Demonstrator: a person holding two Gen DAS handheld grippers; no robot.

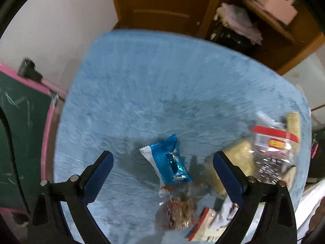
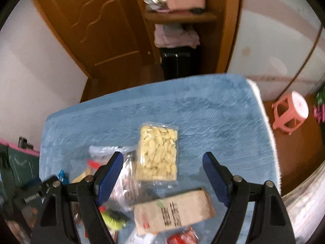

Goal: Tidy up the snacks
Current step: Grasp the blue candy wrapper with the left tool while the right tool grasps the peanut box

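My left gripper is open above a blue and white snack wrapper that lies between its fingers on the blue mat. A clear pack of brown snacks lies just below it. My right gripper is open and empty above a clear bag of pale yellow chips. A tan box with printed characters lies near the right gripper's base. A clear bag with a red strip is at the right of the left wrist view.
The mat's far half is bare in both views. A wooden door and a shelf unit stand beyond the table. A pink stool is on the floor at right. A green chalkboard with a pink frame stands at left.
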